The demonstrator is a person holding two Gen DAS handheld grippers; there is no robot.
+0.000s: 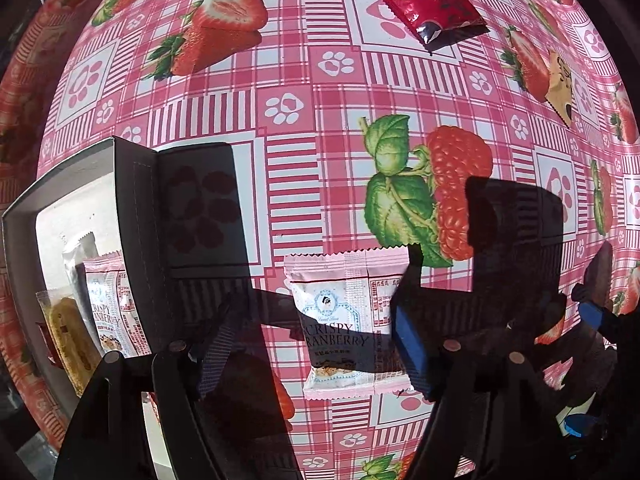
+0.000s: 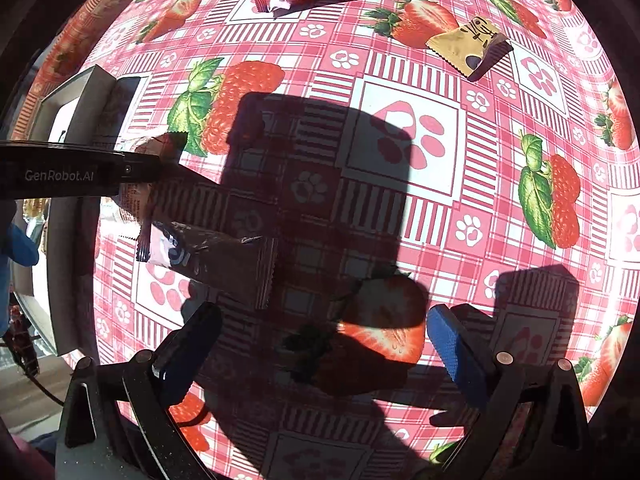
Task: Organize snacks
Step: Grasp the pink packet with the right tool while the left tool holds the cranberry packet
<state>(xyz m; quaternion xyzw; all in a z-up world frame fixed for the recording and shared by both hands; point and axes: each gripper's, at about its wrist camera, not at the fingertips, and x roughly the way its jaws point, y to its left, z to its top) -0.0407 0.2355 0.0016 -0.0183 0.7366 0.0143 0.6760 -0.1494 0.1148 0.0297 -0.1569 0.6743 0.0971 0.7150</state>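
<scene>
Jaws apart; grey box (image 1: pixel 24 216) holds cranberry packet (image 1: pixel 116 312), yellow snack (image 1: pixel 72 336).

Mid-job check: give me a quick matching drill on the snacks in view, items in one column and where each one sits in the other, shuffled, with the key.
Items
1. red packet
2. gold packet
3. Crispy Cranberry packet
4. yellow biscuit pack

Places
A. inside the grey box
B. on the tablecloth between the left gripper fingers
C. far edge, on a white paw-print square
D. beside a halved printed strawberry, far right

Pairs: 1-C, 2-D, 3-B, 4-A
</scene>
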